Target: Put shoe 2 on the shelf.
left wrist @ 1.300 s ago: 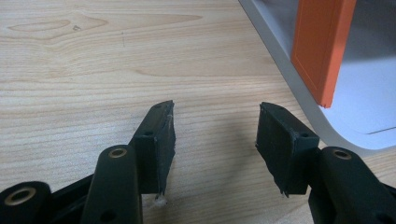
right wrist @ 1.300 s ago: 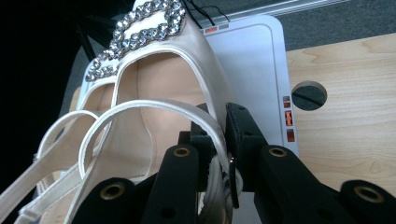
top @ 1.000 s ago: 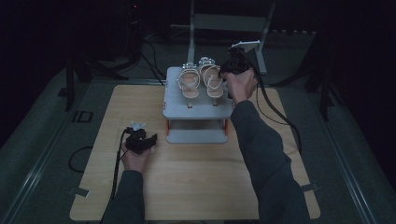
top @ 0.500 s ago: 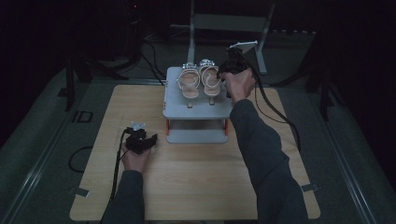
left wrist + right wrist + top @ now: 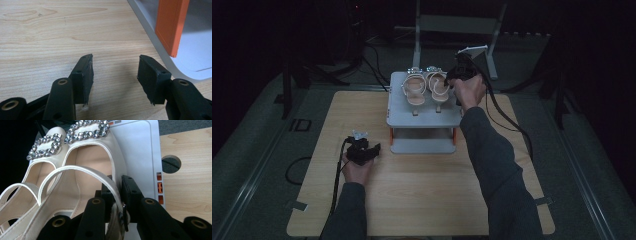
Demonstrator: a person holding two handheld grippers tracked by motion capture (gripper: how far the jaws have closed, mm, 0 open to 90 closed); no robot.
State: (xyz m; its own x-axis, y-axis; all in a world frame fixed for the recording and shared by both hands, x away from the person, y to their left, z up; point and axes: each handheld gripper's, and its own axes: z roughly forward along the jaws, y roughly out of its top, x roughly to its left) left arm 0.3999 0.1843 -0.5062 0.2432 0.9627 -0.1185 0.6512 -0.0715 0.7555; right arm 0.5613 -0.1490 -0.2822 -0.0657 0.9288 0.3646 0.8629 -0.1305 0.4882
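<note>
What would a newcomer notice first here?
Two cream shoes with glittering buckles, side by side on top of the grey rack at the table's far middle. The right tongs are shut on the nearer shoe's strap. The left tongs hang open over bare wood beside the rack's base.

A wooden table top (image 5: 422, 200) bears a grey rack (image 5: 422, 146).

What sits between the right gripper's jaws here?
In the right gripper view, the right gripper is shut on the heel strap of the nearer cream shoe; nothing else lies between the pads.
</note>
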